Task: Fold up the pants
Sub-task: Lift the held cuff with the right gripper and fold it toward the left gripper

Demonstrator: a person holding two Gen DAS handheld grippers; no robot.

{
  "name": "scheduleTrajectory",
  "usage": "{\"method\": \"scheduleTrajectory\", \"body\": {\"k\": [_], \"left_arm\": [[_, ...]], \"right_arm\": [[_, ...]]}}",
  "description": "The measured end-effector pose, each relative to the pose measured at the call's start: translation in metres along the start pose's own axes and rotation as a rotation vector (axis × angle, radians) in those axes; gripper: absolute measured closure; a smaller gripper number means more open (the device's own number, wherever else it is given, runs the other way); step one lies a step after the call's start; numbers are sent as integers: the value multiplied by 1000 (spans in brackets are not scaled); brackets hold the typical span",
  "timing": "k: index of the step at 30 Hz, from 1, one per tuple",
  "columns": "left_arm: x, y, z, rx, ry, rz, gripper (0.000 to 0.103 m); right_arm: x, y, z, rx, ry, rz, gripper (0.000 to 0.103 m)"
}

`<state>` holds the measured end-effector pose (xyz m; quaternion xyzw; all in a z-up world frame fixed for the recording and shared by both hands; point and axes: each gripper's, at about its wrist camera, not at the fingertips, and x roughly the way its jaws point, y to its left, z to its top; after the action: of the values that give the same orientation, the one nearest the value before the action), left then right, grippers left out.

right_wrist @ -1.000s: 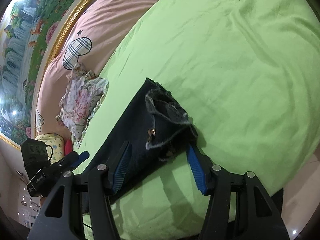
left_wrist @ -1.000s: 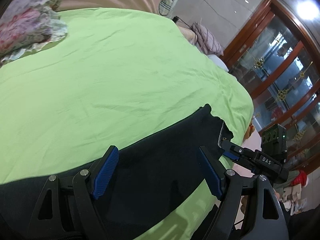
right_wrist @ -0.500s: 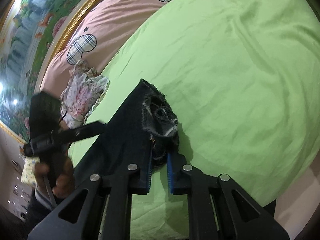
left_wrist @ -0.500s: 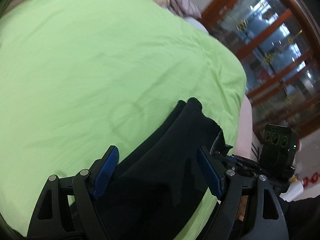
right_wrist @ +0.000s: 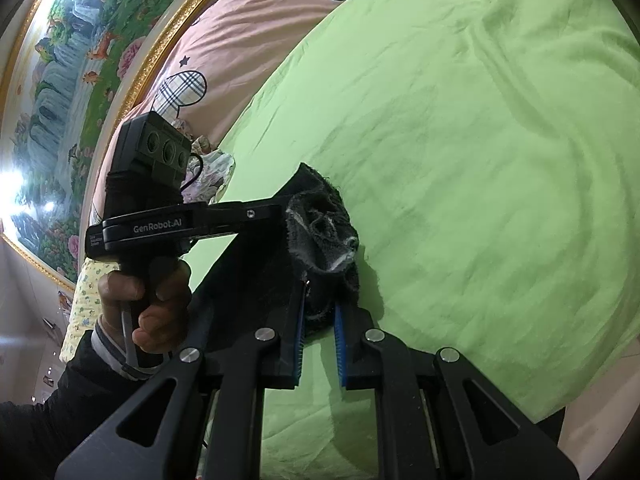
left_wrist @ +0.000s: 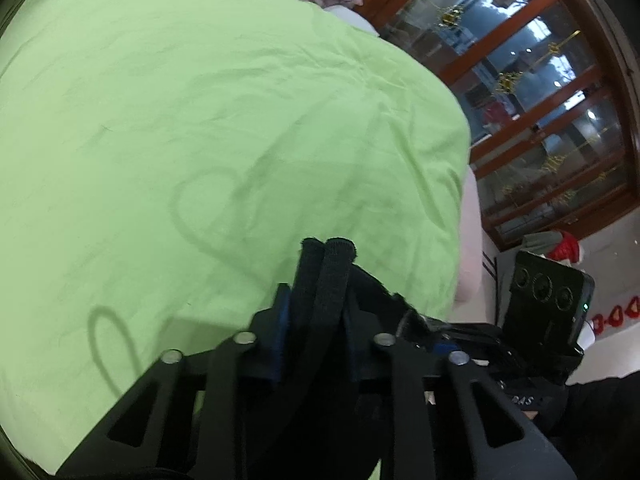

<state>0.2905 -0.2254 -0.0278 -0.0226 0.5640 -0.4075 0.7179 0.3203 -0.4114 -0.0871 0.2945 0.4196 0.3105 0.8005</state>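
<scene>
Both tongs, left [left_wrist: 316, 312] and right [right_wrist: 319, 330], pinch the pants [right_wrist: 320, 232] at frayed edges; soft, floppy denim, so thick hems look the safest hold.

Even indoor light falls on the green bedsheet [left_wrist: 208, 128], soft and slightly blurred in the left wrist view. Glare flares off the framed painting [right_wrist: 60, 80] at upper left of the right wrist view. Fisheye bending and dark vignetting ring both frames' edges.
</scene>
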Motion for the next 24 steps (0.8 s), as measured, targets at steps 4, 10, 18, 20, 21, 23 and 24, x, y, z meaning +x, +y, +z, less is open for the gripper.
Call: {"method": "scheduleTrajectory", "body": {"k": [4, 10, 18, 20, 21, 23, 24], "left_arm": [[-12, -1, -5, -5, -47, -38, 88], [-43, -9, -13, 3, -122, -81, 89], [-113, -20, -43, 15, -280, -108, 89], [-133, -19, -56, 5, -318, -116, 89], [-140, -17, -62, -2, -331, -122, 89], [-158, -12, -78, -20, -367, -126, 89], [-165, -10, -84, -22, -377, -124, 89]], "right_arm": [[-1, 3, 3, -10, -2, 9, 89], [-12, 28, 10, -71, -26, 86, 89], [-16, 88, 16, -212, -21, 238, 89], [-14, 100, 15, -231, -8, 272, 89], [-12, 107, 14, -241, 1, 294, 89], [-6, 123, 11, -270, 24, 332, 89], [-2, 130, 9, -292, 38, 349, 89]]}}
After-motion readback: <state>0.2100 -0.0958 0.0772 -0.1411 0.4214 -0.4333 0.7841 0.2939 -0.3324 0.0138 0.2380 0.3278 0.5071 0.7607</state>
